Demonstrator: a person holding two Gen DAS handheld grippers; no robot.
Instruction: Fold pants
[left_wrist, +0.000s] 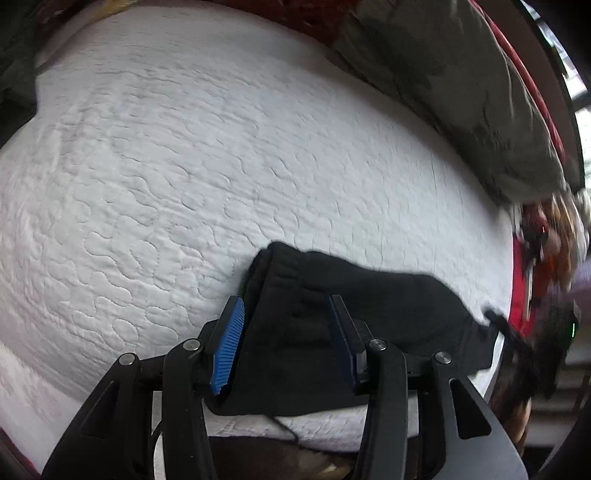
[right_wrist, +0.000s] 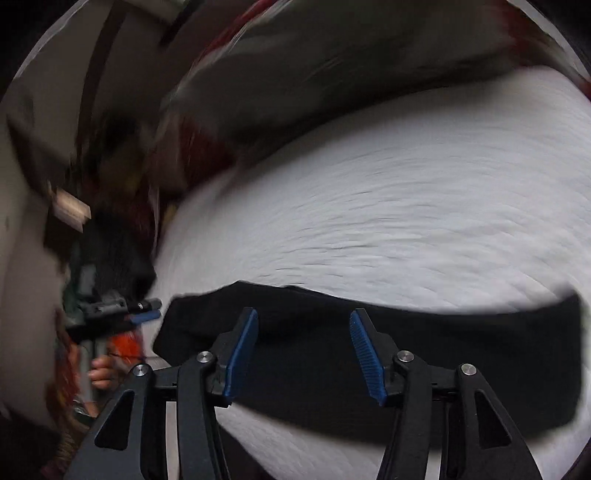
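Black pants (left_wrist: 369, 306) lie folded in a long band on a white quilted mattress (left_wrist: 184, 166) near its front edge. My left gripper (left_wrist: 286, 304) is open, its blue-padded jaws straddling the pants' left end just above the cloth. In the right wrist view the same pants (right_wrist: 424, 354) stretch across the mattress (right_wrist: 388, 221). My right gripper (right_wrist: 303, 319) is open over their left part, holding nothing. The view is motion-blurred.
A grey-green pillow or blanket (left_wrist: 461, 92) lies along the far side of the mattress, also in the right wrist view (right_wrist: 314, 74). Red and dark clutter (left_wrist: 535, 258) sits past the mattress's right edge. The other gripper (right_wrist: 144, 310) shows at the left.
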